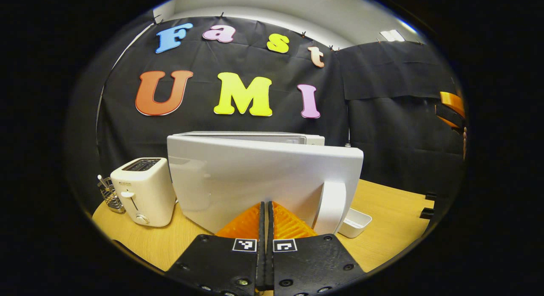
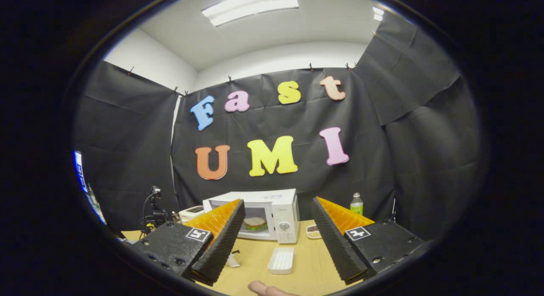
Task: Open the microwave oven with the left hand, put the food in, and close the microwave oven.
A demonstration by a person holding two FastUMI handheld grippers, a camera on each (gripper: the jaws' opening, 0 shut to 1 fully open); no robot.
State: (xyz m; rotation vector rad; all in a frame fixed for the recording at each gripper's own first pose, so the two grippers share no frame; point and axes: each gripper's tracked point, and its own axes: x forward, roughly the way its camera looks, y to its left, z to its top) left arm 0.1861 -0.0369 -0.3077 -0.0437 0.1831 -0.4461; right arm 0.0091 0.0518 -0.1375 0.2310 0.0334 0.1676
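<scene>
Left gripper (image 1: pixel 265 211), fingers together, faces the microwave door (image 1: pixel 263 177) at 12 o'clock. Right gripper (image 2: pixel 274 232), fingers apart, frames the microwave (image 2: pixel 259 215) (sandwich (image 2: pixel 255 223) inside); tray (image 2: pixel 281 260) at 6 o'clock.

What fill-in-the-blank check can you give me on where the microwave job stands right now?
1. The food inside the microwave is a ____.
2. In the left gripper view, the left gripper sits close behind the microwave door with its fingers ____.
3. The right gripper is ____ and holds nothing.
4. The white tray on the table in front of the microwave is ____.

Missing words: sandwich; shut; open; empty
</scene>
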